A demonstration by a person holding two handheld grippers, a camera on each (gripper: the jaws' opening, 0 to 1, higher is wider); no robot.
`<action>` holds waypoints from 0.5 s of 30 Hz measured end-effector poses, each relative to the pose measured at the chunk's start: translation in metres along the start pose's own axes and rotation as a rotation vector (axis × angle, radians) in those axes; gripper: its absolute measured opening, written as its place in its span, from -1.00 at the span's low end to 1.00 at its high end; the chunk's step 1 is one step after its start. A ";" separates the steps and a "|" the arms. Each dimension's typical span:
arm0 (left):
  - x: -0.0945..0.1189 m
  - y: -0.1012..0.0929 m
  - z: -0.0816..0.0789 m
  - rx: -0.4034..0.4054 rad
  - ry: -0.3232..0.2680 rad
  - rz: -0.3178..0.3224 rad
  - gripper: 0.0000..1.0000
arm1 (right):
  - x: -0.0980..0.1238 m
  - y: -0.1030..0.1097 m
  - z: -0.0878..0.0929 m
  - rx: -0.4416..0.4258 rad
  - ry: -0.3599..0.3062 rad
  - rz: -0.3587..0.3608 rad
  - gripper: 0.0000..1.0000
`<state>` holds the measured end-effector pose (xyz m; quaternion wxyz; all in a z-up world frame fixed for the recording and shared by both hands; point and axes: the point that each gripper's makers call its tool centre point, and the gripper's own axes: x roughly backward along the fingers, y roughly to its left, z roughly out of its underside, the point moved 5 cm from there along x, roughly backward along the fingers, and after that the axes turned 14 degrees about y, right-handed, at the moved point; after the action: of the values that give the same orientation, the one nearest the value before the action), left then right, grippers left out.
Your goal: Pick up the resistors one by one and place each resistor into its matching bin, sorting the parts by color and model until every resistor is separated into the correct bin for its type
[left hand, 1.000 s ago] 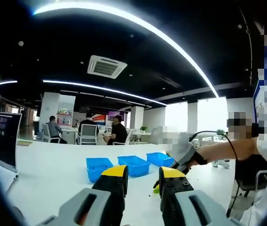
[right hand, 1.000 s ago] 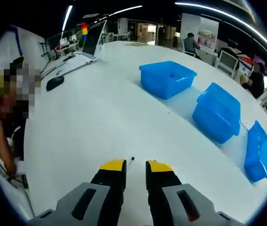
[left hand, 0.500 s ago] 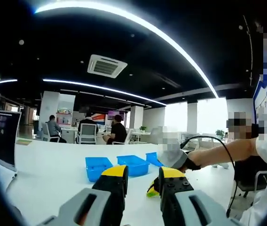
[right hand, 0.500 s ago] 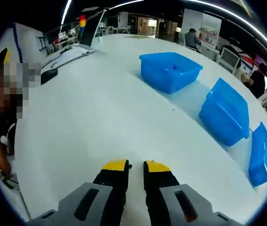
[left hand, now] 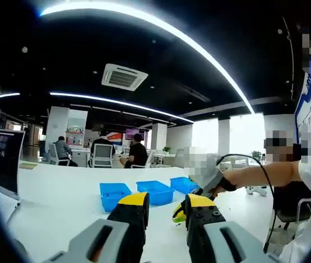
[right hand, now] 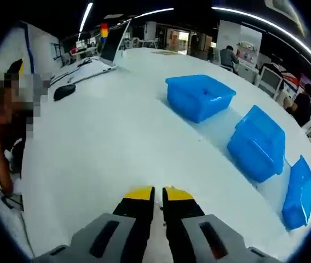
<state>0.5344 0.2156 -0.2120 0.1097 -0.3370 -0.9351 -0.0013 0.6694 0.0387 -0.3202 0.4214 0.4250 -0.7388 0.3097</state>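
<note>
In the right gripper view, the right gripper [right hand: 158, 192] is pointing down at the white table [right hand: 106, 137]. Its two yellow-tipped jaws are now almost touching, with only a thin slit between them. A second ago the gap was wider, and a tiny dark resistor was lying on the table just ahead of the tips. Now that resistor is too small to make out, so I cannot tell if the jaws are pinching it.

Three blue bins are sitting in a row on the table: the near bin [right hand: 199, 96], the middle bin [right hand: 257, 143] and the far bin [right hand: 298, 190]. They are well apart from the gripper tips. A laptop [right hand: 109, 46] and a black mouse [right hand: 64, 91] are lying at the far end of the table.

In the left gripper view, the left gripper [left hand: 166, 203] is hanging above the table with its jaws apart and nothing between them. It has hardly moved. The right gripper is showing past its right jaw, a little higher than a second ago. People [left hand: 138, 153] are sitting at desks far behind the bins.
</note>
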 end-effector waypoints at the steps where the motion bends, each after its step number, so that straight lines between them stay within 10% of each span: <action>1: -0.001 0.000 0.000 0.000 0.001 0.002 -0.43 | 0.003 0.003 0.003 0.054 0.019 -0.032 -0.53; 8: -0.002 -0.002 0.000 -0.004 0.005 0.005 -0.43 | 0.002 -0.006 0.014 0.391 0.172 -0.015 -0.56; 15: -0.002 0.000 0.002 -0.003 0.010 -0.001 -0.43 | -0.016 -0.006 0.010 0.457 0.277 -0.065 -0.63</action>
<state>0.5358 0.2148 -0.2140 0.1136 -0.3365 -0.9348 -0.0045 0.6758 0.0339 -0.3379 0.4214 0.4861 -0.5710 0.5101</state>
